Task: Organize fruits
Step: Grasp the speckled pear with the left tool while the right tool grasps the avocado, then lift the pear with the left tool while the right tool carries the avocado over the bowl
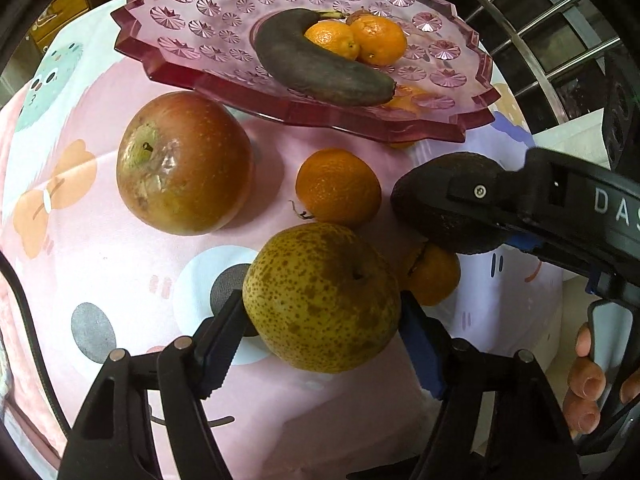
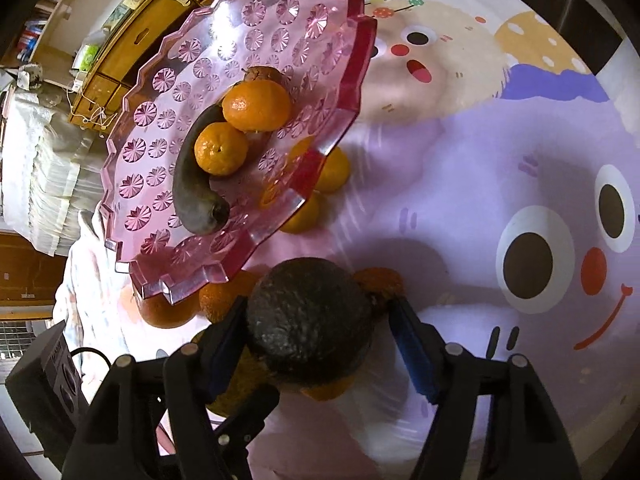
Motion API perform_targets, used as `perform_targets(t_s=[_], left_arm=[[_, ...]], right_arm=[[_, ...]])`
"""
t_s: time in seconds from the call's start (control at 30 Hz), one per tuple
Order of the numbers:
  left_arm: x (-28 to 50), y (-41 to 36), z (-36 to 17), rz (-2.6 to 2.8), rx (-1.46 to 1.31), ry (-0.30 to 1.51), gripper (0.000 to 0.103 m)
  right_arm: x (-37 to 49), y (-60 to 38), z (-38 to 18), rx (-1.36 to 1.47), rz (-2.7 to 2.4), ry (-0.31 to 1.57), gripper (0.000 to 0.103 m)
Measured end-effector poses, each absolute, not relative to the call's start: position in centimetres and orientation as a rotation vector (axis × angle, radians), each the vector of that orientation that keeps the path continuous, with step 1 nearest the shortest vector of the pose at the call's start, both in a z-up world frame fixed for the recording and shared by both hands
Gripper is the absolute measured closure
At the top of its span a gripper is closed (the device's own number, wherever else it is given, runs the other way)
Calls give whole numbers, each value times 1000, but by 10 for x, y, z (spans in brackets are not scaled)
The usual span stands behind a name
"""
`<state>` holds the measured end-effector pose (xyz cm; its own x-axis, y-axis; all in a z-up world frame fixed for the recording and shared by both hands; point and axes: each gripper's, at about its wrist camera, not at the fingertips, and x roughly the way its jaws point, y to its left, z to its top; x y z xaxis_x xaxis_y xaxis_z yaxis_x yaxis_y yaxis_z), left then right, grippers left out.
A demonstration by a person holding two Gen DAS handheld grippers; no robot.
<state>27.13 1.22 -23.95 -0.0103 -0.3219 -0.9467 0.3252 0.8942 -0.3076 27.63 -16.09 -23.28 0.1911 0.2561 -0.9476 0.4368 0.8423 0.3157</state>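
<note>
Pear (image 1: 322, 298) pinched between left fingers (image 1: 218, 350); avocado (image 2: 308, 316) between right fingers (image 2: 224, 340).

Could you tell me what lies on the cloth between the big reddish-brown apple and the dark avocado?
In the left wrist view, one round orange mandarin sits between the reddish-brown apple and the dark avocado, apart from the apple.

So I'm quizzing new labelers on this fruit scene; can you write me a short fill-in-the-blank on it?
1. The left gripper has the ____ between its fingers.
2. The right gripper has the ____ between its fingers.
3. On the pink plate, a dark banana lies with ____ oranges.
4. The apple sits on the ____, off the plate.

Missing words: pear; avocado; two; tablecloth
</note>
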Motion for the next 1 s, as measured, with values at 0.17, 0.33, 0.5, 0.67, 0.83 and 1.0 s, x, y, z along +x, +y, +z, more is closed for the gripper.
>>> perform_targets(t_s=[0.17, 0.33, 0.5, 0.67, 0.83, 1.0], left_arm=[[270, 13, -238, -500, 5, 1495, 31], [266, 15, -237, -481, 1, 1493, 31], [258, 20, -235, -457, 0, 1487, 31], [247, 26, -229, -432, -20, 1474, 31], [236, 30, -212, -406, -45, 1441, 31], [230, 40, -187, -381, -77, 1389, 31]], right_arm=[[277, -152, -228, 570, -125, 1399, 41], [277, -145, -224, 550, -109, 1399, 44], [270, -147, -222, 542, -88, 1403, 45], [261, -145, -216, 539, -55, 1406, 45], [258, -141, -204, 515, -3, 1410, 45], [256, -134, -186, 480, 57, 1417, 45]])
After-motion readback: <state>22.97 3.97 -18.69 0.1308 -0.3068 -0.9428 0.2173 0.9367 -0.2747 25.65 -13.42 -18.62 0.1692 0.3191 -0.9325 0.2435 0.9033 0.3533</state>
